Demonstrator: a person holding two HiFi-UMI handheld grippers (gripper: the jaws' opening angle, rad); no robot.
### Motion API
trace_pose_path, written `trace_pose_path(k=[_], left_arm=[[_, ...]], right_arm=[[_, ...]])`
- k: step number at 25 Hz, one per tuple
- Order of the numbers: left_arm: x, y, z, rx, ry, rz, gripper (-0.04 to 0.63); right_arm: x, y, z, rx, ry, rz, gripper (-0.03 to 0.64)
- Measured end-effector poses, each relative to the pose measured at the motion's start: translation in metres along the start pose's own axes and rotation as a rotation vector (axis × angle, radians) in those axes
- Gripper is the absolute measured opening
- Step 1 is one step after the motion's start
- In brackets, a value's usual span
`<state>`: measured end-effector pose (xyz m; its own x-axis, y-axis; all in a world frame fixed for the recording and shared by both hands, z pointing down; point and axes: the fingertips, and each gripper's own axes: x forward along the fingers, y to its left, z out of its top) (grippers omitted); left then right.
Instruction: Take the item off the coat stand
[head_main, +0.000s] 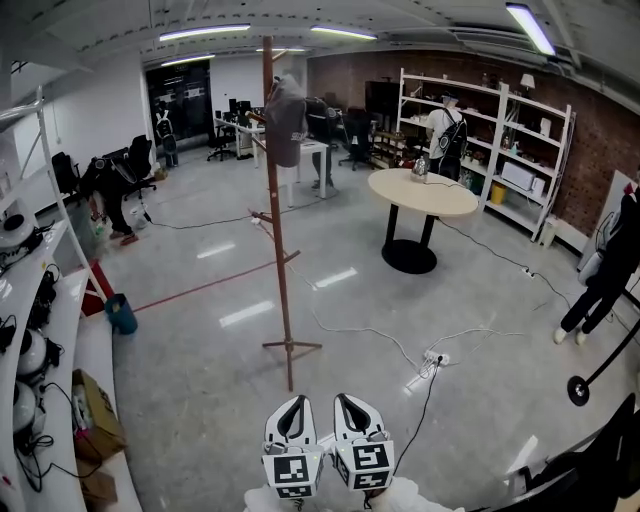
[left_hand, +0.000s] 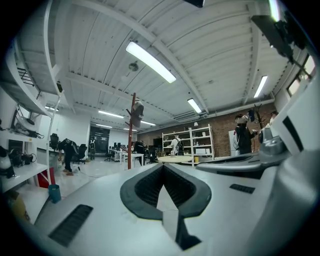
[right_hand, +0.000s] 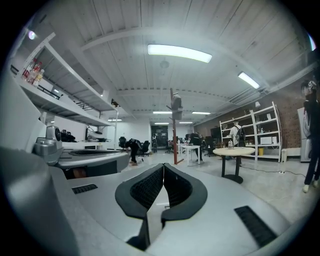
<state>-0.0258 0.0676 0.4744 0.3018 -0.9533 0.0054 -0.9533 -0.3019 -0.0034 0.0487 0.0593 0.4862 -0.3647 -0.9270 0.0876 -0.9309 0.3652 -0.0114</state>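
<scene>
A tall reddish-brown coat stand (head_main: 279, 250) rises from the glossy floor ahead of me, with short pegs along its pole. A grey garment (head_main: 285, 122) hangs near its top; it also shows as a small grey garment (left_hand: 136, 114) in the left gripper view and a grey garment (right_hand: 176, 103) in the right gripper view. My left gripper (head_main: 297, 400) and right gripper (head_main: 343, 398) are held side by side at the bottom of the head view, well short of the stand. Both are shut with nothing between the jaws, as the left gripper (left_hand: 162, 166) and right gripper (right_hand: 163, 165) views show.
A round table (head_main: 422, 192) stands right of the stand, white shelving (head_main: 488, 140) lines the brick wall. A cable and power strip (head_main: 436, 357) lie on the floor to the right. A white workbench (head_main: 40, 340) with gear runs along the left. People stand at the back and right edge.
</scene>
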Motion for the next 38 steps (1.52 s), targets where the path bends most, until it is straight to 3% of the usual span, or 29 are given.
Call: trace_pose_path(k=[7, 17, 38], left_arm=[[0.011, 0.025, 0.002, 0.0, -0.01, 0.049, -0.002], [0.051, 0.032, 0.002, -0.009, -0.012, 0.044, -0.002], [0.144, 0.091, 0.01, -0.017, -0.035, 0.046, -0.002]], right_arm=[[0.023, 0.005, -0.003, 0.015, 0.003, 0.028, 0.009], [0.059, -0.013, 0.001, 0.007, 0.004, 0.026, 0.009], [0.167, -0.022, 0.016, -0.004, -0.018, 0.024, 0.009]])
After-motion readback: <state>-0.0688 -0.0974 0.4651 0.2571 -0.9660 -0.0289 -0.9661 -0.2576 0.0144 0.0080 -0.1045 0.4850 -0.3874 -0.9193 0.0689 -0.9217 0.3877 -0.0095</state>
